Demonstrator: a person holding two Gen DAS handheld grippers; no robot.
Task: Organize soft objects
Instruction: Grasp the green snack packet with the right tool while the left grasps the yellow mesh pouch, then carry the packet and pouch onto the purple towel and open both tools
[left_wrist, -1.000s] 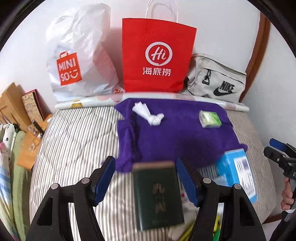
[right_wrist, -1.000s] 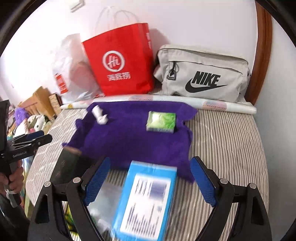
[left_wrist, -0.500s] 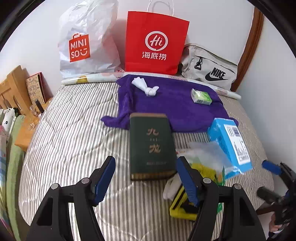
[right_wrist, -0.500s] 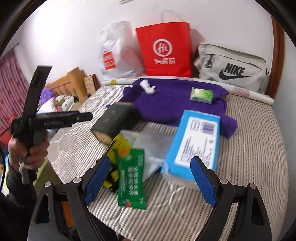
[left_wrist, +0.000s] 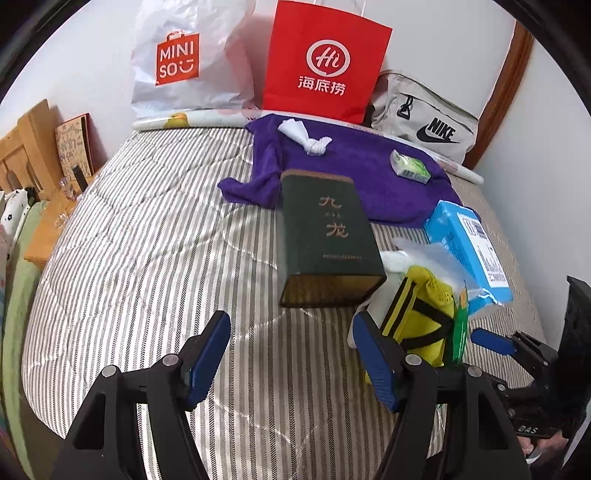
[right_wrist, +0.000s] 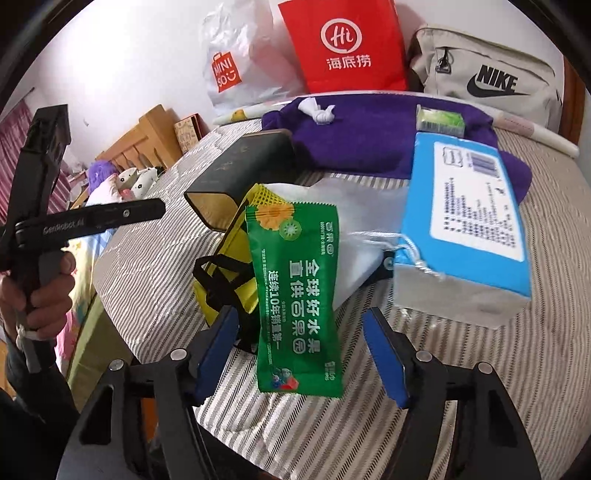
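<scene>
A purple towel (left_wrist: 354, 173) lies at the back of the striped bed (left_wrist: 147, 258), with a knotted white cloth (left_wrist: 306, 138) and a small green packet (left_wrist: 410, 166) on it. In front lie a dark green box (left_wrist: 325, 236), a blue box (right_wrist: 472, 214), a white drawstring pouch (right_wrist: 351, 236), a yellow mesh bag (right_wrist: 229, 266) and a green snack packet (right_wrist: 299, 295). My left gripper (left_wrist: 290, 354) is open and empty above the bed, in front of the green box. My right gripper (right_wrist: 299, 354) is open, its jaws either side of the green snack packet's near end.
A white Miniso bag (left_wrist: 184, 62), a red paper bag (left_wrist: 325, 62) and a grey Nike pouch (left_wrist: 424, 118) stand against the wall behind a rolled mat (left_wrist: 166, 122). Wooden furniture (left_wrist: 33, 147) and stuffed toys (right_wrist: 125, 181) are at the left.
Both grippers have pulled back from the towel toward the near edge of the bed. The pile of boxes and bags now lies in front of them. Both stay open.
</scene>
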